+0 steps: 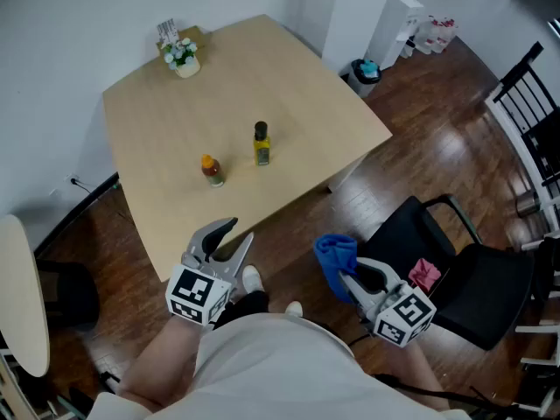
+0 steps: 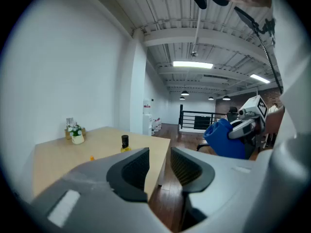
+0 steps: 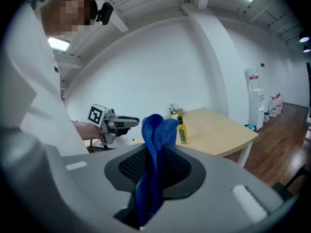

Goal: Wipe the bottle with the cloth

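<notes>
**Head view.** Two bottles are counted on the wooden table (image 1: 175, 129). A yellow bottle (image 1: 261, 144) with a black cap stands near the middle. A smaller orange-capped bottle (image 1: 212, 171) stands just toward 8 o'clock of it. Both are upright and apart from each other. One flower pot (image 1: 183, 59) is seen at the table's 11 o'clock corner, and one black chair (image 1: 455, 269) at 4 o'clock. Both grippers are held off the table's 6 o'clock edge, well short of the bottles. Nothing is carried by the left gripper (image 1: 233, 234). One blue cloth (image 1: 336, 254) is pinched by the right gripper (image 1: 348, 274).

**Left gripper view.** The jaws are drawn almost together, with only a narrow slit left and nothing caught in it. The yellow bottle (image 2: 125, 143) is seen toward 10 o'clock of the jaws, well apart from them. The orange cap (image 2: 92, 157) is only just made out at 9 o'clock. The cloth (image 2: 224, 140) is seen at 3 o'clock.

**Right gripper view.** The cloth (image 3: 155, 132) is clamped between the two pads, with its bunched fold standing up above them. The yellow bottle (image 3: 181, 130) is seen on the table toward 1 o'clock of the fold, well away. The left gripper (image 3: 131, 121) is seen at 9 o'clock.

**Step in hand.** The wiping is judged not yet begun, and the approach to the table is the step in hand. The next move likely calls for the cloth to be carried forward against a bottle's side. The left jaws would probably have to be spread and set round that bottle to steady it. Which of the two bottles is meant cannot be told.
</notes>
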The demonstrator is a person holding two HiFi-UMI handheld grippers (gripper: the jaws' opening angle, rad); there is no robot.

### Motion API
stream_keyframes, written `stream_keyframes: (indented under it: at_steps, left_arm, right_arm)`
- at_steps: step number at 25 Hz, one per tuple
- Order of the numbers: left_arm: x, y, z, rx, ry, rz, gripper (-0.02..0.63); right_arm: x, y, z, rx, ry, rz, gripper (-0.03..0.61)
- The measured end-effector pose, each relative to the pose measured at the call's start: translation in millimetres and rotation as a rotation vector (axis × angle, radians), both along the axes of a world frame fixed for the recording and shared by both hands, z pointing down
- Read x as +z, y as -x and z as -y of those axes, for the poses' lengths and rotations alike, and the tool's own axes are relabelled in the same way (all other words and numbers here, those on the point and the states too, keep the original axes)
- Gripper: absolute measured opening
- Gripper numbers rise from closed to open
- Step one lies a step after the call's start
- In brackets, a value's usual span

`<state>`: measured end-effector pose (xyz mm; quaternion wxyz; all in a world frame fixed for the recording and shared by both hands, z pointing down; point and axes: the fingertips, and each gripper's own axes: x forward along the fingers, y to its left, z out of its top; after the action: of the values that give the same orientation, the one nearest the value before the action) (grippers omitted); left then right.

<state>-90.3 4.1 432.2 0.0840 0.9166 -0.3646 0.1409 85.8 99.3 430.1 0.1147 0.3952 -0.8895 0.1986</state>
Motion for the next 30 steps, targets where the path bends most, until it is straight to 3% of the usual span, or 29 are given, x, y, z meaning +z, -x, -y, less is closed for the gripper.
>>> stream_keyframes:
  at_steps: [7,11,18,26,28,30]
  left_arm:
    - [23.8,5.7,97.7,0.010,0.011,0.046,0.162]
    - [42.6,-5.1,143.6,-0.059,0.045,0.046,0.177]
    - [92.6,-31.2,222.8,-0.200,0.107,0.096,0.233]
    - [135.5,-46.3,275.0,-0.308,0.151,0.129,0.242]
    - [133.8,-49.0,280.9,-0.326,0.127,0.142,0.174]
    - [132.9,-49.9,284.1,-0.335,0.113,0.159,0.156]
  right_arm:
    - [-8.2,24.8,74.6,0.028,-0.035,-0.005,0.089]
    - [-11.6,18.7,101.5,0.001,-0.026,0.003,0.089]
    - [-13.4,-20.5,160.8,-0.092,-0.025,-0.026,0.089]
    - [-4.4,-87.0,217.5,-0.114,0.009,-0.042,0.090]
    - [-2.5,-101.6,226.9,-0.116,0.014,-0.046,0.089]
    - [0.0,-111.5,234.8,-0.124,0.018,-0.050,0.089]
